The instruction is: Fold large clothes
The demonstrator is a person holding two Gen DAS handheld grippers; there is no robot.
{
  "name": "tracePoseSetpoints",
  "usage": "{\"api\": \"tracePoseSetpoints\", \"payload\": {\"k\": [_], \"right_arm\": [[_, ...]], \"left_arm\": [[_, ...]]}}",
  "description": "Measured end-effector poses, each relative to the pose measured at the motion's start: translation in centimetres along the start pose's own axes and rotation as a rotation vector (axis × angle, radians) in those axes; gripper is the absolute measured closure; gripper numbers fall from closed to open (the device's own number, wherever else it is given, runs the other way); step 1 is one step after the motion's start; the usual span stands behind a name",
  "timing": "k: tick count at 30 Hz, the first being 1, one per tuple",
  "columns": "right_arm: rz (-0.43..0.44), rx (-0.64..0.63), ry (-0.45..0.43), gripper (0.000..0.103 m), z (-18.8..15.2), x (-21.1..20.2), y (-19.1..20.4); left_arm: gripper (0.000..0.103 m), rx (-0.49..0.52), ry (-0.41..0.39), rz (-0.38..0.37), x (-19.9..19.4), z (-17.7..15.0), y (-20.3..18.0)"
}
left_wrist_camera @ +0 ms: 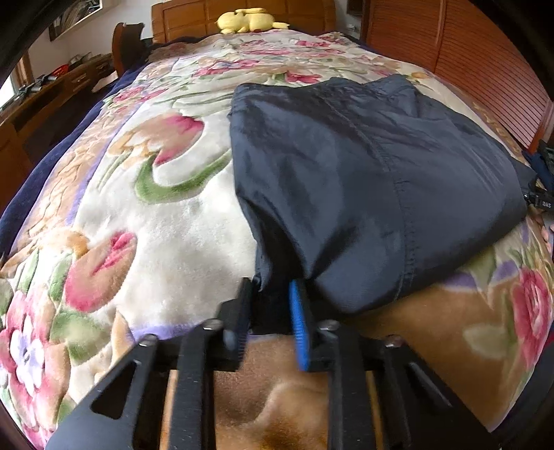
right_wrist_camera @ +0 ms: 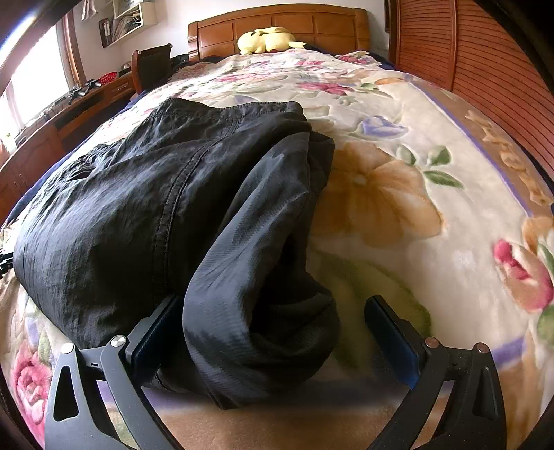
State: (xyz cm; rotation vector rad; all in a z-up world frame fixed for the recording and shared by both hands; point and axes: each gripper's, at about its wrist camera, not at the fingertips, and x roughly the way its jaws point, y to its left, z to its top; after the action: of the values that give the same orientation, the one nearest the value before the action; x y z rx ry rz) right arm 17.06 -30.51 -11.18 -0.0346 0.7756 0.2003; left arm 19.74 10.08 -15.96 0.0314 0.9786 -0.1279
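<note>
A dark navy nylon garment [left_wrist_camera: 363, 166] lies folded in a bundle on a flowered blanket [left_wrist_camera: 166, 221]. My left gripper [left_wrist_camera: 271, 304] is shut on the garment's near left corner, the cloth pinched between the black and blue pads. In the right wrist view the same garment [right_wrist_camera: 145, 207] fills the left and middle. My right gripper [right_wrist_camera: 273, 311] is open, its jaws wide apart around a rolled fold of the garment at its near right end. The right finger [right_wrist_camera: 391, 332] rests on the blanket [right_wrist_camera: 398, 214], apart from the cloth.
A yellow plush toy [left_wrist_camera: 249, 20] lies by the wooden headboard [right_wrist_camera: 277, 24] at the far end. A slatted wooden wall [left_wrist_camera: 484, 62] runs along the right. A desk [right_wrist_camera: 69, 117] and a chair [right_wrist_camera: 152, 65] stand to the left of the bed.
</note>
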Motion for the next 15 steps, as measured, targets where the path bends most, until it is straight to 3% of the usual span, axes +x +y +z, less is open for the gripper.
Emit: {"api": "tracePoseSetpoints", "payload": {"k": [3,5,7,8,9,10,12,15], "right_arm": [[0.002,-0.002,0.014,0.001,0.1,0.1,0.1],[0.043,-0.005,0.038,0.008,0.4,0.1,0.0],[0.115,-0.025,0.053,0.048,0.7,-0.4,0.6],[0.095,-0.058,0.051,0.055,0.9,-0.8,1.1],[0.067,-0.107,0.045,0.071,1.0,-1.2,1.9],[0.034,-0.161,0.039,0.079,1.1,-1.7,2.7],[-0.011,-0.212,0.026,0.085,1.4,-2.8,3.6],[-0.024,-0.22,-0.027,0.088,2.1,-5.2,4.0]], "left_arm": [[0.096,0.023,-0.016,0.008,-0.6,0.0,-0.5],[0.097,0.026,-0.039,0.018,-1.5,0.1,-0.6],[0.097,0.029,-0.088,0.033,-3.0,0.3,-0.6],[0.097,0.023,-0.113,0.032,-3.8,0.4,-0.5],[0.097,0.014,-0.137,0.027,-4.6,0.6,-0.4],[0.097,0.012,-0.156,0.017,-5.4,0.7,-0.3],[0.097,0.022,-0.177,0.005,-6.4,0.7,-0.5],[0.097,0.026,-0.219,-0.006,-8.3,0.3,-0.9]]}}
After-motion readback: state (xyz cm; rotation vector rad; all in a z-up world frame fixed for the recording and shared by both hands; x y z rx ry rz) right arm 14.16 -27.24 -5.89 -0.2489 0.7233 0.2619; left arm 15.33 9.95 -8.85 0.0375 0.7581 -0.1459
